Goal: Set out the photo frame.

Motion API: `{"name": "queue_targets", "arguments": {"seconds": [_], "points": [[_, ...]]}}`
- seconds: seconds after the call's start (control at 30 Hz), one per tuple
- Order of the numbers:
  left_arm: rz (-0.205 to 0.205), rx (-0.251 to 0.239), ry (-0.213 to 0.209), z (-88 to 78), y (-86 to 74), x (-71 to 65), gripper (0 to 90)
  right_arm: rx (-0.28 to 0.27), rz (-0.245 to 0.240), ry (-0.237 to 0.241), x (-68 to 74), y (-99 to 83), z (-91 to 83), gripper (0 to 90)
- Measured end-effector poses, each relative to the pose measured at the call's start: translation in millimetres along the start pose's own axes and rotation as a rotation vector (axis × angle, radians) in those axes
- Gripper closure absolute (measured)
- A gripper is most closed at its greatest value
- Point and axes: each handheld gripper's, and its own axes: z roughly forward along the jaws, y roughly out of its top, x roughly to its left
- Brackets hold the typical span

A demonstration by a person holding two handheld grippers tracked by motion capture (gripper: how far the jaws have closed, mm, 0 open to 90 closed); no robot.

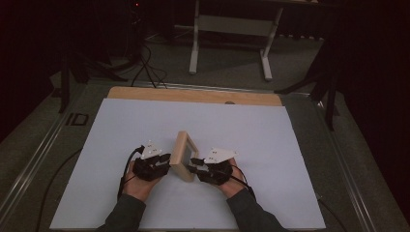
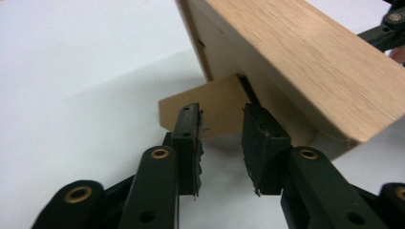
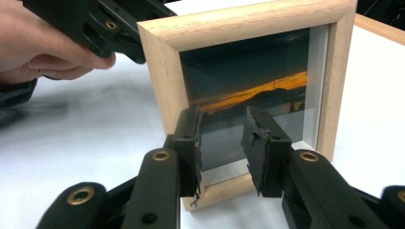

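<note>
A small light-wood picture frame (image 1: 185, 154) stands upright on the white sheet (image 1: 145, 125), between my two grippers. My left gripper (image 1: 167, 158) is at the frame's back. In the left gripper view its jaws (image 2: 222, 143) stand apart on either side of the cardboard stand flap (image 2: 219, 102), and the pads do not press on it. My right gripper (image 1: 193, 164) faces the glass side. Its jaws (image 3: 222, 143) are apart in front of the bottom rail of the frame (image 3: 162, 76), which shows a sunset photo. The left gripper (image 3: 105, 24) and its hand (image 3: 43, 52) appear behind the frame.
The white sheet lies on a wooden tabletop (image 1: 193, 95) with bare wood along the far edge. A white desk frame (image 1: 232, 29) and cables (image 1: 145, 63) stand on the floor beyond. Metal rails (image 1: 43, 140) run along the table's sides.
</note>
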Motion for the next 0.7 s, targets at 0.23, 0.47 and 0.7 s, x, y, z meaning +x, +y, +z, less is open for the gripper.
{"name": "queue_targets", "arguments": {"seconds": [0.23, 0.47, 0.7], "points": [[-0.029, -0.026, 0.010, -7.1, 1.9, 4.1, 59.0, -0.005, 0.009, -0.011, -2.6, -0.1, -1.8, 64.1], [-0.061, -0.048, 0.022, -13.6, 4.2, 6.4, 54.2, -0.012, 0.008, -0.028, -4.5, -0.3, -3.3, 64.0], [-0.093, -0.074, 0.051, -23.5, 8.5, 8.2, 46.7, -0.014, 0.016, -0.036, -6.8, -0.5, -5.1, 63.6]]}}
